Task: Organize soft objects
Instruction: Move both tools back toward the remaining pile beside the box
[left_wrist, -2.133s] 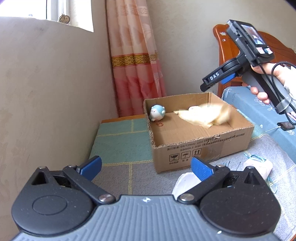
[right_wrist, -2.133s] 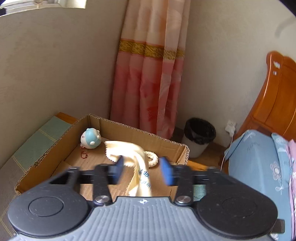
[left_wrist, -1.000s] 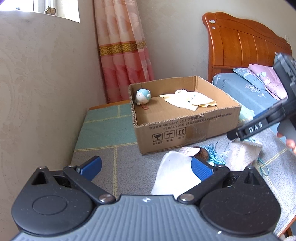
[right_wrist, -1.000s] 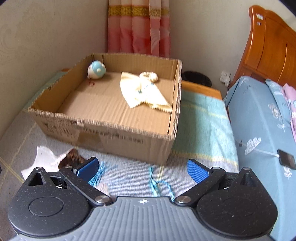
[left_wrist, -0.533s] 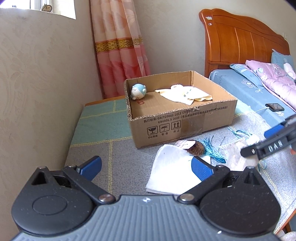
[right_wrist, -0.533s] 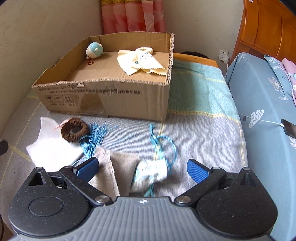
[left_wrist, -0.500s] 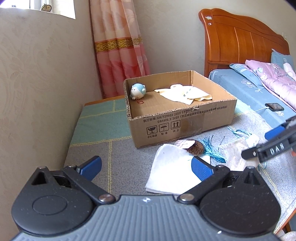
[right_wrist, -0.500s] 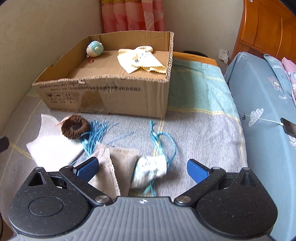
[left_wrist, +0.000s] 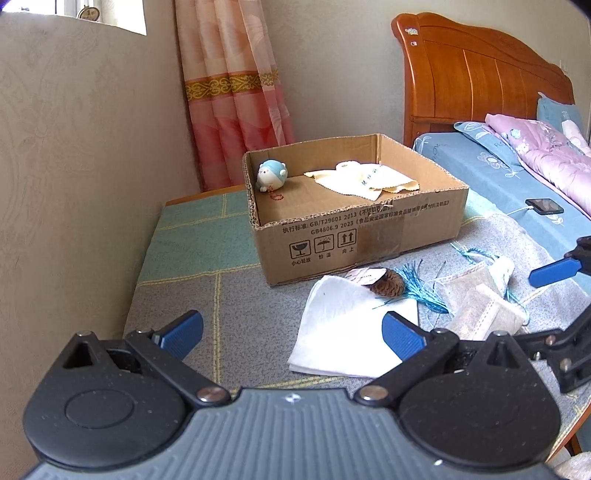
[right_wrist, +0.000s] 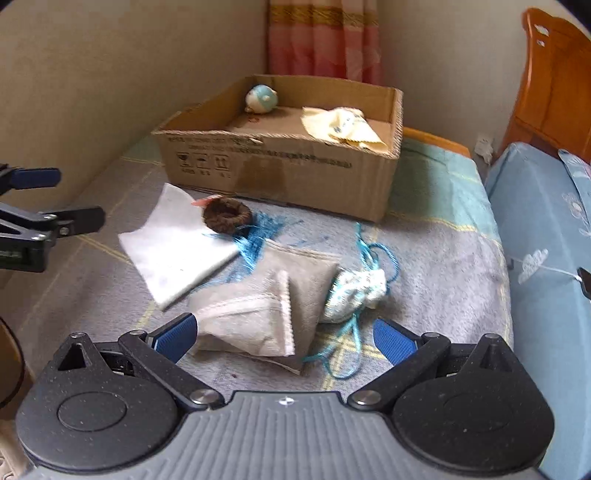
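A cardboard box (left_wrist: 369, 236) (right_wrist: 288, 170) holds a blue plush ball (left_wrist: 272, 174) (right_wrist: 261, 98) and a yellow cloth (left_wrist: 364, 181) (right_wrist: 341, 123). In front of it lie a white folded cloth (left_wrist: 347, 325) (right_wrist: 177, 247), a brown scrunchie (left_wrist: 388, 285) (right_wrist: 226, 215), blue tassel strings (left_wrist: 421, 288) (right_wrist: 258, 236), a beige pouch (left_wrist: 476, 299) (right_wrist: 266, 306) and a small white drawstring bag (right_wrist: 356, 290). My right gripper (right_wrist: 284, 336) is open, low over the beige pouch. My left gripper (left_wrist: 291, 334) is open near the white cloth's left edge.
A plaster wall (left_wrist: 74, 166) runs along the left. To the right are a bed with a blue sheet (left_wrist: 498, 177), a wooden headboard (left_wrist: 472, 81) and a phone on a cable (left_wrist: 545, 206). A pink curtain (left_wrist: 232, 92) hangs behind the box.
The yellow cloth dropped from my right gripper into the box. My right gripper then pulled back and came down low over the beige pouch. The left view swung right.
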